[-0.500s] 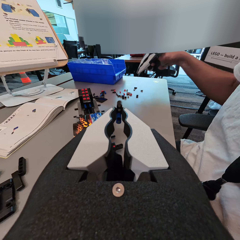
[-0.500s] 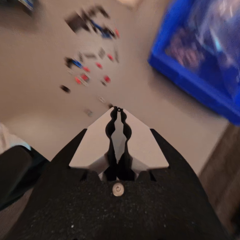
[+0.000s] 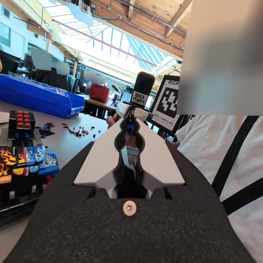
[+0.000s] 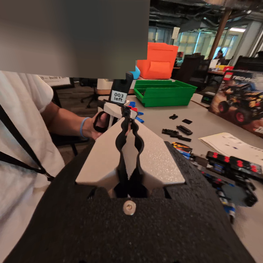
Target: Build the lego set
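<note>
My left gripper (image 3: 129,121) is shut on a small blue and black pin (image 3: 129,128) and holds it in the air in front of the person's white shirt. My right gripper (image 4: 127,121) faces it tip to tip, shut on a tiny dark piece that is hard to make out. In the left wrist view the right gripper (image 3: 131,113) meets my fingertips. In the right wrist view the left gripper (image 4: 126,112) does the same. The part-built black truck with flame panels (image 3: 21,163) stands on the table at the left and also shows in the right wrist view (image 4: 227,168).
A blue bin (image 3: 42,98) and several scattered small red and black parts (image 3: 79,131) lie behind the truck. A green bin (image 4: 163,93), the set's box (image 4: 239,102), an open booklet (image 4: 233,143) and black parts (image 4: 177,132) are on the table.
Both grippers have risen off the table and turned to face each other. The right one swung from above the loose parts to meet the left one's tip.
</note>
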{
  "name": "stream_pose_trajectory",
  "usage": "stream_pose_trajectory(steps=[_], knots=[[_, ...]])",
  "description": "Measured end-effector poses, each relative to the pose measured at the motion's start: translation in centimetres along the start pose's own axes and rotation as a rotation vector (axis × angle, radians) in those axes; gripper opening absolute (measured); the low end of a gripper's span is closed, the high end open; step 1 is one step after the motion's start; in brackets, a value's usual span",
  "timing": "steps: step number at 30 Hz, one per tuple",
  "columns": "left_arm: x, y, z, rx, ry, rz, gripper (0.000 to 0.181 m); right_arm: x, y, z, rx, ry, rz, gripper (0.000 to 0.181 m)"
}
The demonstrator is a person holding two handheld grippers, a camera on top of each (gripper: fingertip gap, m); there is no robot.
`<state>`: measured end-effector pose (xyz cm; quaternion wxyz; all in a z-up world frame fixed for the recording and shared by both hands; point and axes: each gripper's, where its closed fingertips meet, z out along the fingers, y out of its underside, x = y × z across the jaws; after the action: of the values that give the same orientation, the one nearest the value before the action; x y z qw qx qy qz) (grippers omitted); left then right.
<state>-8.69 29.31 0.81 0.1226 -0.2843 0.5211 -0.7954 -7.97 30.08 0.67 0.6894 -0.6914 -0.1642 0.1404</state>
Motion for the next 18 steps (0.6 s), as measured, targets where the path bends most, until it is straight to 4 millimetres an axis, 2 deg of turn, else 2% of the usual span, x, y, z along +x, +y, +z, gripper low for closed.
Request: stream_pose_trajectory(steps=[4,13,18], knots=[[0.7,-0.2,0.1,0.0,0.02,0.017,0.005,-1.3,-1.4,-0.7,0.046,-0.045,0.055,0.004],[2.4,0.5,0.9,-0.033,0.087,0.041,0.005,-2.8,-1.4,-0.7,0.0,-0.07,0.03,0.004],[2.5,0.7,1.0,-0.05,0.085,0.058,0.006,-3.0,-1.1,-0.8,-0.011,-0.089,0.064,0.004]])
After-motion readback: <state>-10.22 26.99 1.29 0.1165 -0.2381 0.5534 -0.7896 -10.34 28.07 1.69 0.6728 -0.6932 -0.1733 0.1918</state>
